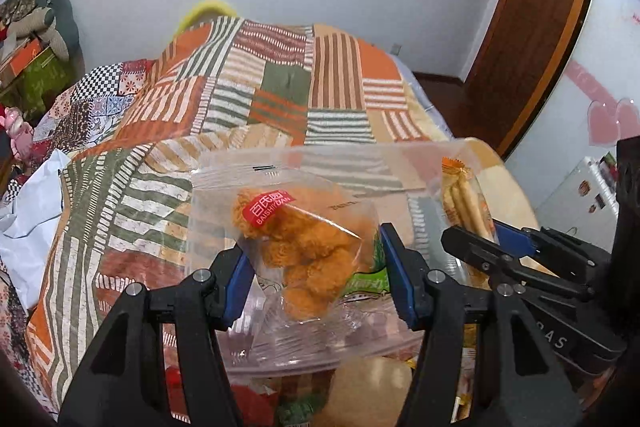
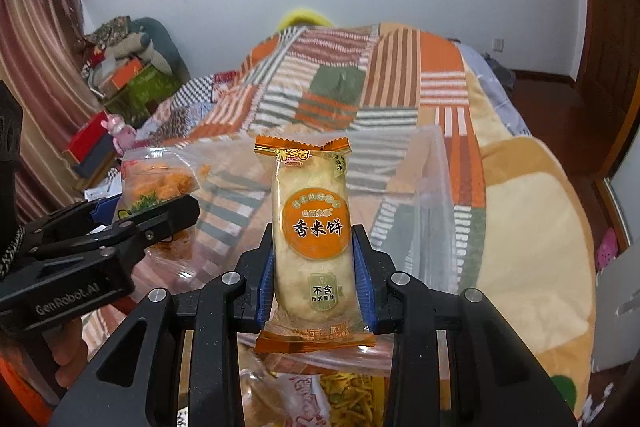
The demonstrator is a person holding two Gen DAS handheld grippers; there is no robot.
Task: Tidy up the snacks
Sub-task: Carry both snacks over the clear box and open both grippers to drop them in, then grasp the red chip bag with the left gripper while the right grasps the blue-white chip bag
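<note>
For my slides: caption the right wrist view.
Right tongs grip an orange-labelled rice cracker packet above a clear plastic bin.

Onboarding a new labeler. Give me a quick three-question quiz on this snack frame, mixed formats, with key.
1. True or false: the right gripper holds the rice cracker packet upright between its jaws.
2. What does the left gripper grip? A) a red box B) the clear bag of orange snack pieces C) nothing
3. Fill in: behind both snacks stands a clear plastic ___.

Key: 1 true; 2 B; 3 bin.
</note>
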